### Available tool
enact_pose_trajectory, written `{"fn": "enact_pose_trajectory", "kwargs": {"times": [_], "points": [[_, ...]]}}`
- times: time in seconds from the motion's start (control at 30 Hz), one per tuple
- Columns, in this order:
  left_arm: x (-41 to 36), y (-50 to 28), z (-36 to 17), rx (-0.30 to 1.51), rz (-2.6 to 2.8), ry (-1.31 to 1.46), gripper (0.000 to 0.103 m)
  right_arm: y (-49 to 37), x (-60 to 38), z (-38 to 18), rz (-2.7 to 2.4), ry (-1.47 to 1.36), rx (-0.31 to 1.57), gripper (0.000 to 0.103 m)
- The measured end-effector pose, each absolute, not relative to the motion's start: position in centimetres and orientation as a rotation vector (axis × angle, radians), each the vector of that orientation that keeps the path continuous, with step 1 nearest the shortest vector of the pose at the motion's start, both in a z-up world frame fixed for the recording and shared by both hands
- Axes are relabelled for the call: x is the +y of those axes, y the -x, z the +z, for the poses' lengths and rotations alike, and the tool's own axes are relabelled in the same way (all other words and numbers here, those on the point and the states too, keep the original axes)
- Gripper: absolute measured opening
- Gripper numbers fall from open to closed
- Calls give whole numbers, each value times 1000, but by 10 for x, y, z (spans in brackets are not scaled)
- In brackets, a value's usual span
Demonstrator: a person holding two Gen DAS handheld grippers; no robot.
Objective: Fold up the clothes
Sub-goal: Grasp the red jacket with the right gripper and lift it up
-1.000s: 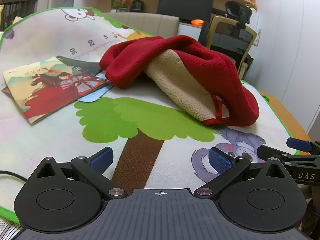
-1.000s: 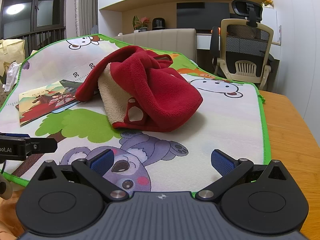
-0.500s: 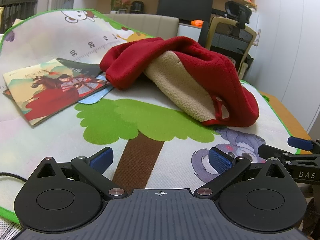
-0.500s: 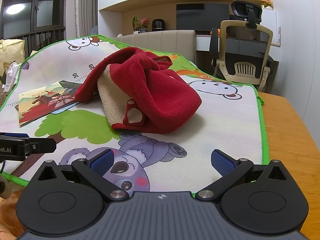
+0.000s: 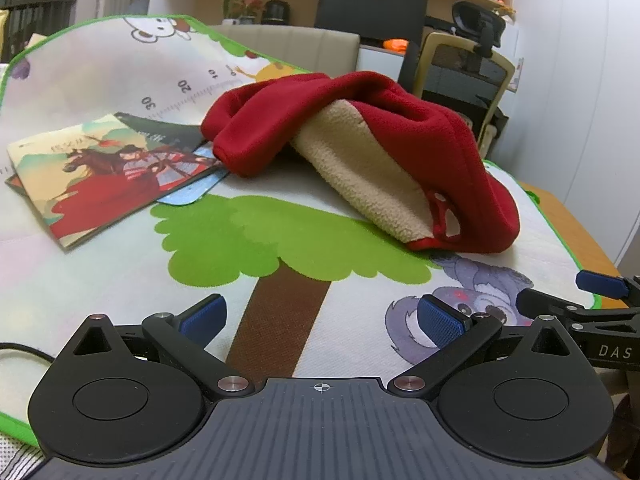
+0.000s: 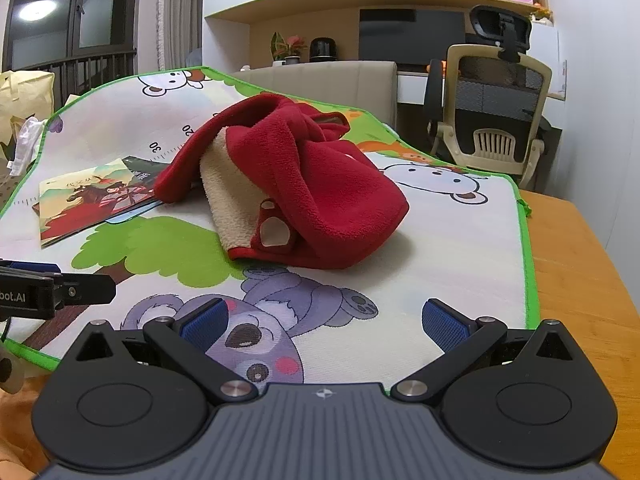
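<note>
Red fleece garment bunched on mat; left gripper, right gripper spread wide, empty.

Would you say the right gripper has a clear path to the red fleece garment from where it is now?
Probably yes: the right gripper is open, and only bare play mat lies between it and the red fleece garment.

Ahead of my left claw the printed mat lies bare up to the crumpled red fleece garment, and my right claw has the same open stretch of mat before it. To the left of the garment, picture books lie flat (one corner tucked just under the red cloth), narrowing that side. On the right, bare mat and wooden tabletop leave room around the heap.
</note>
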State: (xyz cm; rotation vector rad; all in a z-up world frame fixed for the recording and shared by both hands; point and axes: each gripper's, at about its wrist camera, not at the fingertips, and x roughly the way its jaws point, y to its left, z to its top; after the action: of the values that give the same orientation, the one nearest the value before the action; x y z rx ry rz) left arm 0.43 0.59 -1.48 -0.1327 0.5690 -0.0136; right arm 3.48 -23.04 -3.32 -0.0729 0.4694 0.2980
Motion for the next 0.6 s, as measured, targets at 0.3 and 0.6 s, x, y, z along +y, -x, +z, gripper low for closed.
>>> {"fn": "enact_pose_trajectory", "kwargs": {"times": [0.3, 0.6], "points": [[29, -35, 12, 561, -93, 100, 103, -86, -182, -19, 389, 672, 368, 103], [72, -83, 31, 568, -180, 272, 103, -172, -131, 8, 372, 766, 222, 103]]}}
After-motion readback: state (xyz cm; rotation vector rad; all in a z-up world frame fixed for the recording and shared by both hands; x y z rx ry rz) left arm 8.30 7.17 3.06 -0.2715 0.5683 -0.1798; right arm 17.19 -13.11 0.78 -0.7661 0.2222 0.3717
